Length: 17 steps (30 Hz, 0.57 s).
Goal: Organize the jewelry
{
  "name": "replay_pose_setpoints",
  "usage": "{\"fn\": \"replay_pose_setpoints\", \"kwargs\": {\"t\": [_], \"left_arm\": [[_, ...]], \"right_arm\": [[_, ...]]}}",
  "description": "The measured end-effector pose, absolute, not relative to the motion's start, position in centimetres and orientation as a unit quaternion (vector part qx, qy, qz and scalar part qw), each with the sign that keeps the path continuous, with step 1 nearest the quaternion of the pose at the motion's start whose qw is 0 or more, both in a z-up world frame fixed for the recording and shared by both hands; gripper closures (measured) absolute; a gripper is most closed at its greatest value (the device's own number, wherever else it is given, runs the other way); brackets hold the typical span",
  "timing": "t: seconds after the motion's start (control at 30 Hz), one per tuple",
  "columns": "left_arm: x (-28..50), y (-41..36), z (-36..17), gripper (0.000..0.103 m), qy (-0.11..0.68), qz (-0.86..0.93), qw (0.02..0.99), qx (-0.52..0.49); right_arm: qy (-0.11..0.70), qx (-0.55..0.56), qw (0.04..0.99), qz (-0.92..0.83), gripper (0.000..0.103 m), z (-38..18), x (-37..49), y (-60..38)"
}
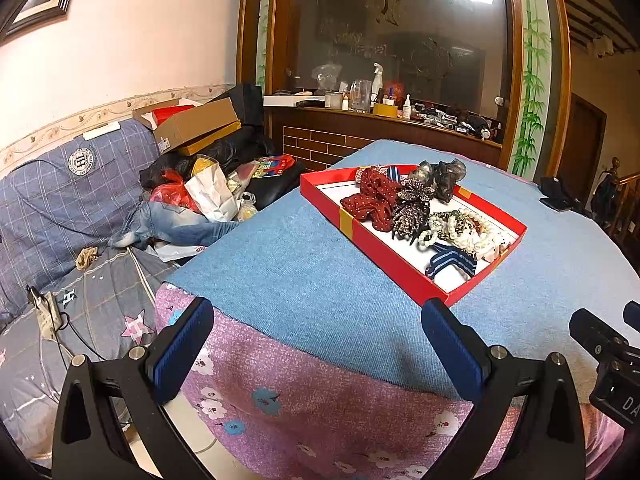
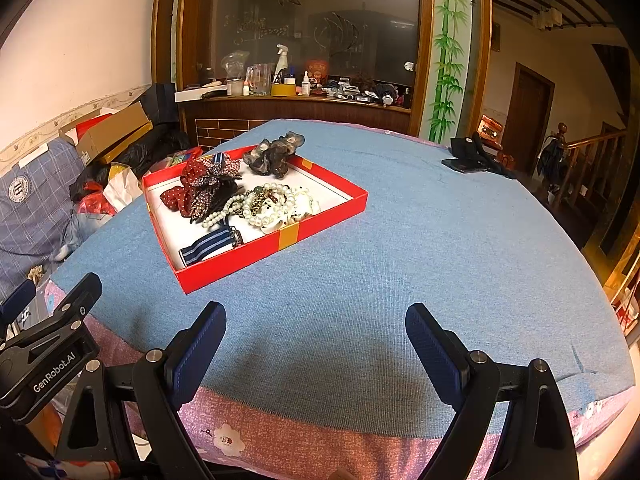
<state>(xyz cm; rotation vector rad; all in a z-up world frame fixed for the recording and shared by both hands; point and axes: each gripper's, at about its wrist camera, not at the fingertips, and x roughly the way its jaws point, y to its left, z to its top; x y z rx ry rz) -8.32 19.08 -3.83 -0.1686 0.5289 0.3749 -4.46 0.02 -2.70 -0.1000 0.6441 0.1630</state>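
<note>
1. At the far left of the left wrist view, a sofa [image 1: 48, 216] under a blue plaid cover is piled with a cardboard box [image 1: 192, 124], bags and a pair of jeans [image 1: 172, 224].
2. The left gripper [image 1: 318, 334] hovers over the near left edge of the tabletop [image 1: 320, 280], its fingers [image 1: 184, 344] spread wide with nothing between them.
3. The tabletop is covered with a blue cloth [image 2: 400, 260] laid over a pink flowered one [image 1: 320, 400].
4. The red tray [image 2: 256, 254] sits on the blue cloth, left of centre and far from both grippers; it has a white floor and yellow bands on its walls.
5. In the tray's far left part lie a red dotted scrunchie [image 2: 178, 196] and a brown beaded flower clip [image 2: 204, 192], touching each other.
6. A dark sheer scrunchie [image 2: 276, 154] rests against the tray's far corner.
7. A heap of pearl bracelets [image 2: 272, 202] fills the tray's middle and right.
8. A navy striped elastic band [image 2: 212, 244] lies in the near part of the tray, just beside the pearls.
9. The right gripper [image 2: 316, 334] hovers over the near edge of the cloth, fingers [image 2: 436, 348] spread apart and empty.
10. A black object [image 2: 468, 154] lies at the far right of the tabletop, well apart from the tray.
</note>
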Motion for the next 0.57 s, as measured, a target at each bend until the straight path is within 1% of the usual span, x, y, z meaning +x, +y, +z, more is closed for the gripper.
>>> {"fn": "replay_pose_setpoints", "kwargs": {"t": [0.57], "left_arm": [[-8.69,19.36,-3.26,0.000,0.251,0.177,0.948,-0.082]], "right_arm": [[0.322,-0.037,0.943,0.076,0.009,-2.58,-3.93,-0.83]]}}
